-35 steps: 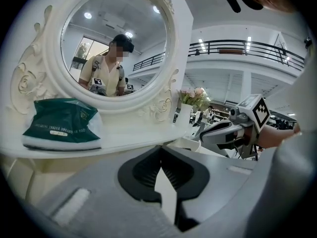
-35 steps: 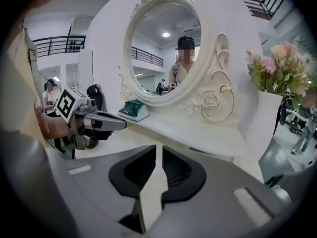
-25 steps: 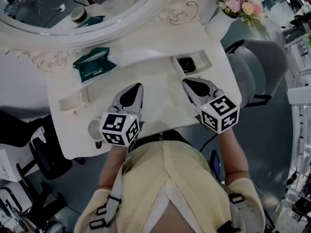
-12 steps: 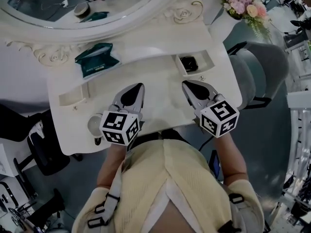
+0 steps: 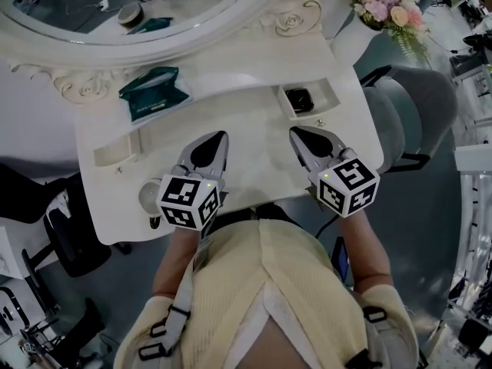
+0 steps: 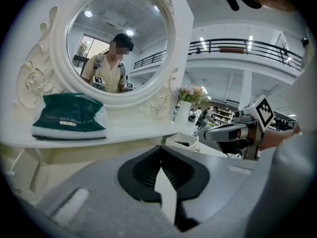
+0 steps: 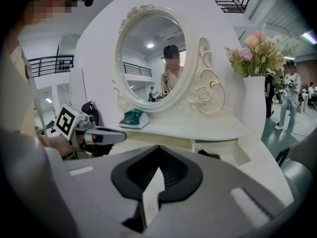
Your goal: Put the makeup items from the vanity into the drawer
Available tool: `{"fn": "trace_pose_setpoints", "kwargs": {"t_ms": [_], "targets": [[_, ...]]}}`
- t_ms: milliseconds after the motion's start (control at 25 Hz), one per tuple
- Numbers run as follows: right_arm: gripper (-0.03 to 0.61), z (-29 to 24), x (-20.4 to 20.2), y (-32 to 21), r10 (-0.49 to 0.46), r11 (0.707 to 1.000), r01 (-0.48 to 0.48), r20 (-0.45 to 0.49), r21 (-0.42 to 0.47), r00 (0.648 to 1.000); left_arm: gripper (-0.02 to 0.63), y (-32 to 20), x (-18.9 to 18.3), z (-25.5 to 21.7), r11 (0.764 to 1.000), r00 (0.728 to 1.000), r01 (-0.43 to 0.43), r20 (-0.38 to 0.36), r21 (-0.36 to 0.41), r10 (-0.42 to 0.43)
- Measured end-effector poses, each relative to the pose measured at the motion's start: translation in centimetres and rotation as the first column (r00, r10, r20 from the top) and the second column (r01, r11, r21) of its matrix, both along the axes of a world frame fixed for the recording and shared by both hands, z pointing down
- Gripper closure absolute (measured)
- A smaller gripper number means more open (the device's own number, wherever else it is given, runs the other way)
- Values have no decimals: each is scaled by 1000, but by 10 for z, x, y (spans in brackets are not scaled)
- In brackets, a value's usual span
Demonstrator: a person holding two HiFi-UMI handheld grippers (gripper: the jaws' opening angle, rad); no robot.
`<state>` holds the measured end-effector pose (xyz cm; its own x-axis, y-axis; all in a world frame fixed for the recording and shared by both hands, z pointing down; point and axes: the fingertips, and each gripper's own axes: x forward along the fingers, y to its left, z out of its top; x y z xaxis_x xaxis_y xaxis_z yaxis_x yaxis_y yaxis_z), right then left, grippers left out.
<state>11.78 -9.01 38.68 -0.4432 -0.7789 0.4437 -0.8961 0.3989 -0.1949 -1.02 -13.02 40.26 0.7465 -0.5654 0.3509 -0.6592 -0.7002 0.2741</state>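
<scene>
Both handheld grippers hover low over the white vanity bench [image 5: 254,156], side by side and well apart, each pointing towards the oval mirror in its ornate white frame [image 5: 286,23]. The left gripper [image 5: 218,136] has its jaws pressed together with nothing between them, and the right gripper [image 5: 295,132] is the same, jaws together and empty. Just beyond the right gripper's tip, a small white drawer [image 5: 327,92] stands open at the bench's right side, and a small dark item [image 5: 297,100] lies inside it. A dark green soft packet [image 5: 150,93] sits on the raised shelf below the mirror, ahead and to the left of the left gripper. A pale round thing [image 5: 147,197] rests near the bench's front left edge, just beside the left gripper's marker cube; what it is I cannot tell. A white vase of pink flowers [image 5: 378,4] stands at the far right corner.
</scene>
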Motion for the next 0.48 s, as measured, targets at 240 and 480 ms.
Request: {"fn": "trace_pose_setpoints", "kwargs": {"t_ms": [240,480], "targets": [[577,-2,4,1,12,1000,-12,9,4,1000,615,2,6,-4,1000,1000,-22,-1,5,22],[577,-3,6,2,17,1000,-17,19,4,1000,615,5,13,-6,999,999,-40,-33,-14,39]]}}
